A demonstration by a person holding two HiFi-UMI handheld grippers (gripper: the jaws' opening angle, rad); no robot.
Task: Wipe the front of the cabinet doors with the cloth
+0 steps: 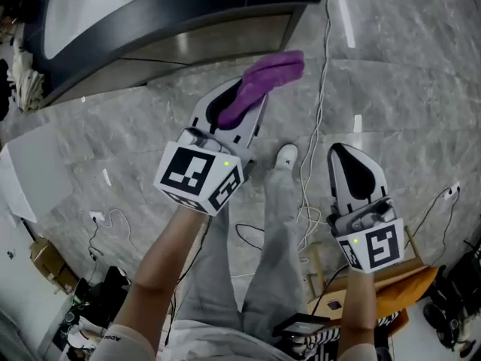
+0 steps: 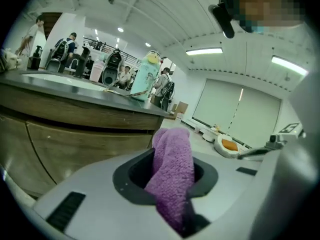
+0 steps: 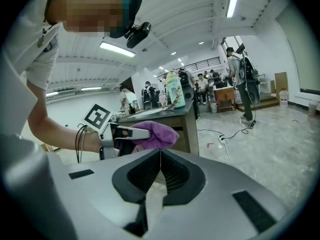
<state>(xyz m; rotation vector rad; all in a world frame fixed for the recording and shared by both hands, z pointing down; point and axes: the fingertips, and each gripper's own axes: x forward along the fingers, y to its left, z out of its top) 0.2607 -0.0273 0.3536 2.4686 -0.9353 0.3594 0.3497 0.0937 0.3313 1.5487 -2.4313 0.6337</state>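
My left gripper [image 1: 242, 102] is shut on a purple fluffy cloth [image 1: 264, 84], whose free end sticks out past the jaws; the cloth [image 2: 172, 174] fills the jaw gap in the left gripper view. The wooden cabinet doors [image 2: 60, 144] stand ahead of it to the left, under a dark countertop [image 1: 150, 13], with a gap between cloth and doors. My right gripper [image 1: 352, 173] is shut with nothing between its jaws, held lower right over the floor. From the right gripper view I see the left gripper [image 3: 125, 134] and the cloth [image 3: 157, 134] in front of the cabinet [image 3: 180, 121].
A pale green bottle [image 2: 143, 76] stands on the countertop. Cables [image 1: 312, 164] trail over the grey marble floor. The person's legs and a white shoe [image 1: 285, 156] are below the grippers. Cardboard boxes [image 1: 49, 262] and bags lie near the lower edges. People stand in the background [image 3: 245, 79].
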